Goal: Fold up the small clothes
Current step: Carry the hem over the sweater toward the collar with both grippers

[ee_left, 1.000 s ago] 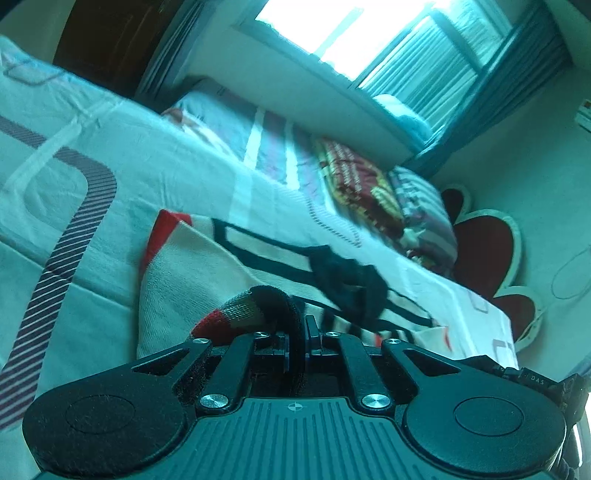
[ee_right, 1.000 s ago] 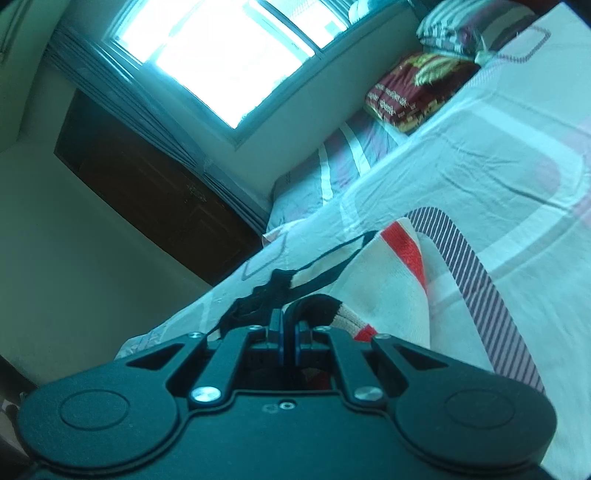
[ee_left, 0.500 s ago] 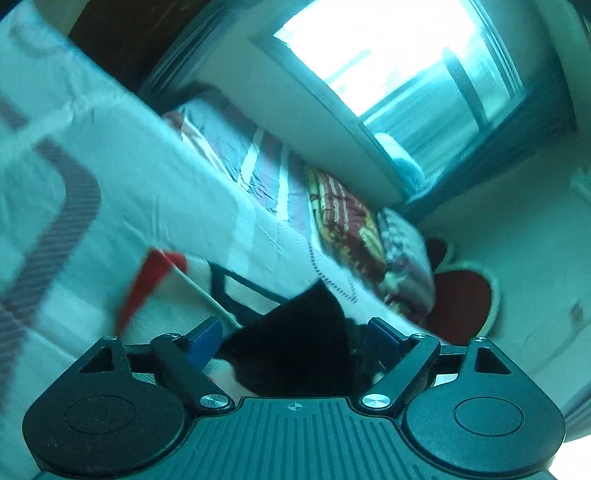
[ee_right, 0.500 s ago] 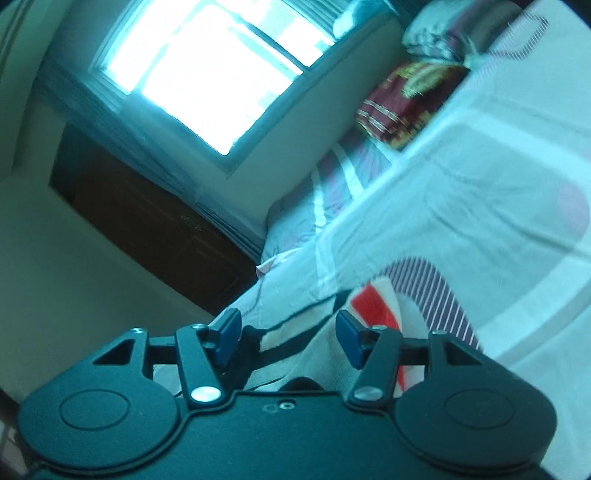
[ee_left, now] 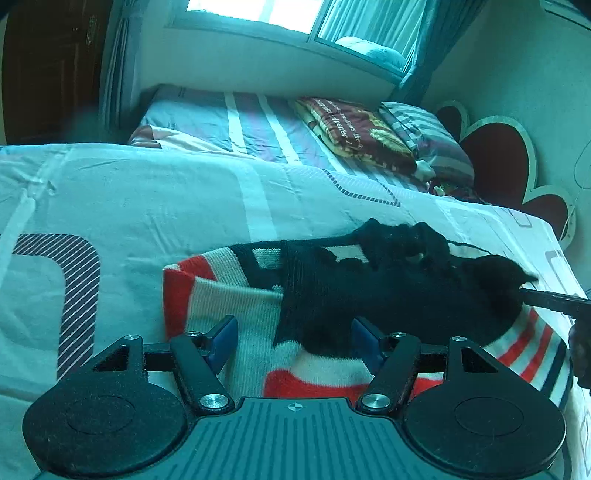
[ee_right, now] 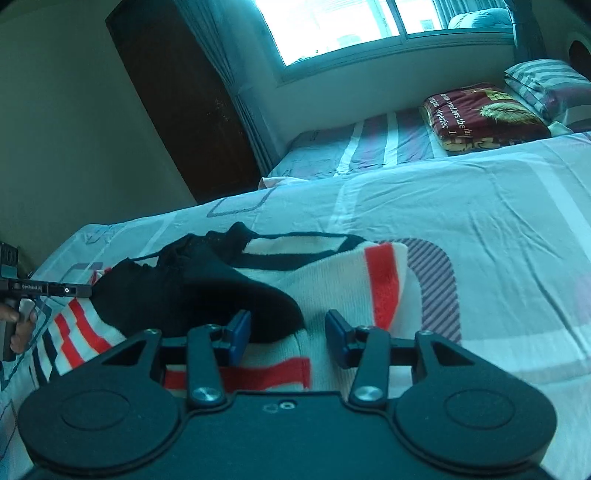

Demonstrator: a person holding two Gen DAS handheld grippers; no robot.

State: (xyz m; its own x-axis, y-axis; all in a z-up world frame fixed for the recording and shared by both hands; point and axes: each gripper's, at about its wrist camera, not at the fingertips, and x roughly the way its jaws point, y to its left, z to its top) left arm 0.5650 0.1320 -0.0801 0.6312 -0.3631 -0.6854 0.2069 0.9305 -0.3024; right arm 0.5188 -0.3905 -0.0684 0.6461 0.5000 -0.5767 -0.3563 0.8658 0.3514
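Patterned bedsheet (ee_left: 147, 199), folded maroon blanket (ee_right: 484, 114), striped pillow (ee_left: 428, 136), bright window (ee_right: 332, 26), dark wooden door (ee_right: 177, 96)

L gripper (ee_left: 293, 338) jaws apart, just been closing, R gripper (ee_right: 288, 334) same, both angled down

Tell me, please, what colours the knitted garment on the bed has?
The sweater is white with red and black stripes, clearest in the right wrist view.

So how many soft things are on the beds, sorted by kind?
Sweater: 1
Folded blanket: 1
Pillow: 1
Total: 3
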